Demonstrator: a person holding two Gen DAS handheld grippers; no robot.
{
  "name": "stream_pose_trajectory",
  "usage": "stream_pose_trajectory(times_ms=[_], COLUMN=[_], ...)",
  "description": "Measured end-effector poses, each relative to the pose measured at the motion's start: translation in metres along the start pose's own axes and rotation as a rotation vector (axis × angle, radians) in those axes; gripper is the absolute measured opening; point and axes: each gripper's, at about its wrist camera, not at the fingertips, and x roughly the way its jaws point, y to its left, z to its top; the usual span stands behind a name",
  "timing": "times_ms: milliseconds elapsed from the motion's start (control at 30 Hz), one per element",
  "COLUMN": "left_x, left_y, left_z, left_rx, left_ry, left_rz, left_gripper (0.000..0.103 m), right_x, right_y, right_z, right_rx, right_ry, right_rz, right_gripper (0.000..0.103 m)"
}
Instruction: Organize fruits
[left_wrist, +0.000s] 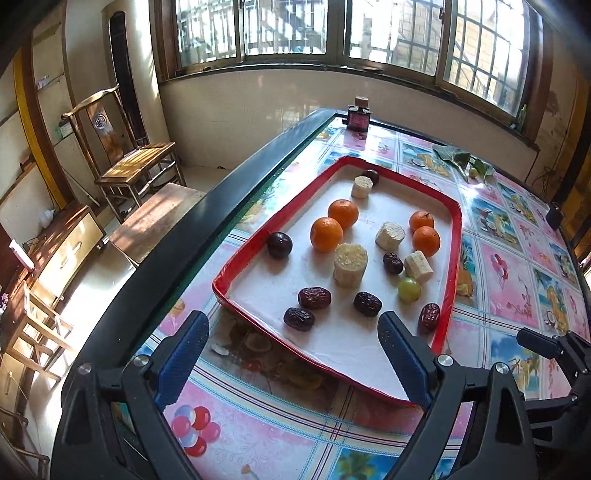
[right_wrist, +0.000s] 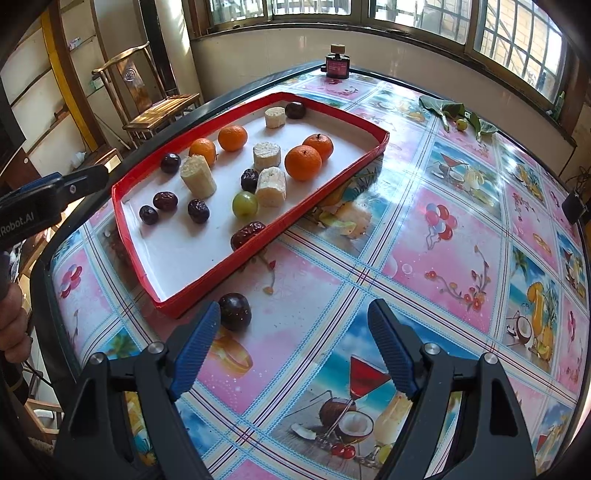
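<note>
Both grippers hang wide and empty over a glossy picture-print tabletop (right_wrist: 443, 236) bearing a red-rimmed, white-lined rectangular tray (left_wrist: 448, 280) of fruit.

Nearest in the right wrist view, the right gripper (right_wrist: 293, 347) stands spread with nothing between its blue pads; a dark purple round plum (right_wrist: 235, 311) lies on the tabletop just beside its left pad, at 11 o'clock from it, outside the tray's near corner. In the left wrist view the left gripper (left_wrist: 291, 356) is open and empty over the tray's near edge. Beyond its pads, at 12 o'clock, lie wrinkled dark red dates (left_wrist: 314, 297), a green grape (left_wrist: 409, 290), pale cut banana chunks (left_wrist: 349, 265), then four orange mandarins (left_wrist: 326, 234). Farthest, a small dark bottle (left_wrist: 358, 116) stands at the tabletop's far edge.
</note>
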Motion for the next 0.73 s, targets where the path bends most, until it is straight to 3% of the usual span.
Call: stream_pose_trajectory(times_ms=[733], left_x=[0.007], left_y=[-0.014], left_z=[-0.009], left_rx=[0.007], left_ry=[0.048], left_rz=[-0.029], left_gripper=[0.093], right_x=[0.008], right_y=[-0.005], right_z=[0.0], right_rx=[0.029], right_ry=[0.029], right_rz=[-0.005], right_gripper=[0.084])
